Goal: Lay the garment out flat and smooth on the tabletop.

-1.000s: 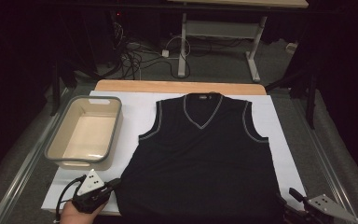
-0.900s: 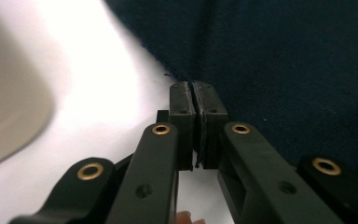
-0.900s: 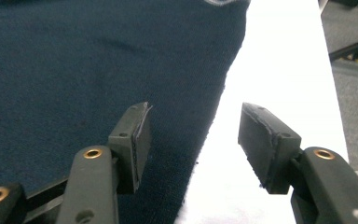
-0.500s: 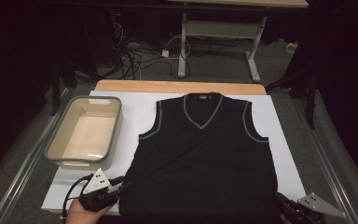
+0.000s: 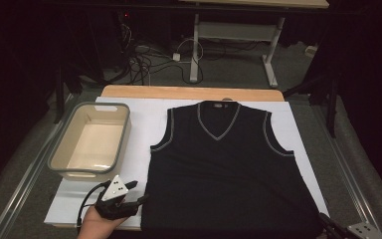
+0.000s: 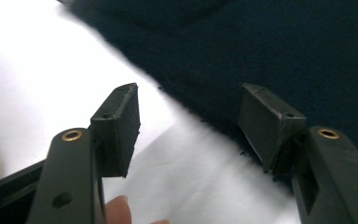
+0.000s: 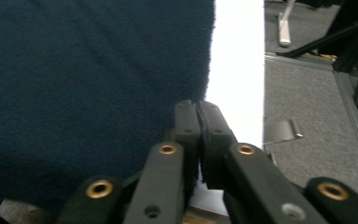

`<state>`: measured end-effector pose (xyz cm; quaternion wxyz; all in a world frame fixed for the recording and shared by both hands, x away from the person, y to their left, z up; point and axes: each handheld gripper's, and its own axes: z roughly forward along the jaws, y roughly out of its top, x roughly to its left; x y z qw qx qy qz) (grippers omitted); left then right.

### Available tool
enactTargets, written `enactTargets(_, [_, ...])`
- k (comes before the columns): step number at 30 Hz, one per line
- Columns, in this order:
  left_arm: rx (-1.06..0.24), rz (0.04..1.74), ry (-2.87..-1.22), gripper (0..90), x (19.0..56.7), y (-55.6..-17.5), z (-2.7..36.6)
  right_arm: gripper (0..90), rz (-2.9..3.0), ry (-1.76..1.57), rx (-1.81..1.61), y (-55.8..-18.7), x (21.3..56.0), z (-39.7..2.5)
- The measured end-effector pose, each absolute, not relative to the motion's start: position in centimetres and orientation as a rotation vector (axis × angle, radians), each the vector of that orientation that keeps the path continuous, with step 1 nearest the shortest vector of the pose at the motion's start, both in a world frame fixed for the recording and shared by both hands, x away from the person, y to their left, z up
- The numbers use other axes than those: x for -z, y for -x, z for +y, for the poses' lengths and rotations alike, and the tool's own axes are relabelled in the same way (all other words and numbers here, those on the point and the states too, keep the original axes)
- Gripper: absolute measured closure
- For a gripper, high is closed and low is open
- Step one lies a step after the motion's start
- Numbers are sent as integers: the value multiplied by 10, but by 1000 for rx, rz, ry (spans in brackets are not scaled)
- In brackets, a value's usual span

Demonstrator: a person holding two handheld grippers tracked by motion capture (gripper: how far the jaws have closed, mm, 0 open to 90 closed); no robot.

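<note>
Because the black sleeveless V-neck sweater point(image 5: 226, 172) lies flat on the white-covered tabletop point(image 5: 139, 124), both hem corners are reachable: the right hand-held gripper point(image 7: 198, 109) is pinched shut on its near right corner, while the left hand-held gripper point(image 6: 189, 123) stands wide open, straddling the left edge, empty.

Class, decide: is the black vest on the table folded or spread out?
Spread out. The vest lies flat on the white sheet, with neckline, both armholes and hem showing.
</note>
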<state>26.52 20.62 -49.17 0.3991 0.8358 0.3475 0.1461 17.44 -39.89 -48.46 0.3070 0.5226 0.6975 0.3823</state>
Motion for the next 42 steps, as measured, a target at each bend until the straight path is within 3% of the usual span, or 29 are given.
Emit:
enactTargets(2, [-399,893,-2136,357,493,-266,201,689,1860,-1363,-1016,-175,483,-395])
enactTargets(5, [-439,932,-2169,312,495,-269,192,587,1866,-1340,-1029,-175,481,-391])
enactTargets(10, [-318,953,-2165,293,496,-271,183,534,1869,-1326,-1050,-175,477,-384])
enactTargets(11, [-298,928,-2165,374,495,-269,183,531,1874,-1316,-1055,-175,477,-382])
enactTargets(12, [-285,901,-2171,518,495,-268,182,528,1879,-1311,-1059,-175,476,-380])
enactTargets(15, [-257,851,-2180,772,495,-267,179,528,1902,-1278,-1074,-177,474,-372])
enactTargets(19, [-318,828,-2199,831,493,-260,183,528,1938,-1222,-1101,-183,470,-357])
enactTargets(28, [-409,939,-2152,834,481,-228,232,531,2063,-1112,-1138,-201,473,-321])
enactTargets(34, [-403,939,-2166,813,486,-228,224,531,2102,-1097,-1166,-207,475,-314])
enactTargets(39, [-368,897,-2121,524,480,-227,198,491,2222,-1041,-1166,-210,483,-289])
enactTargets(42, [-267,836,-2127,432,477,-229,167,405,2281,-1025,-1184,-213,486,-265])
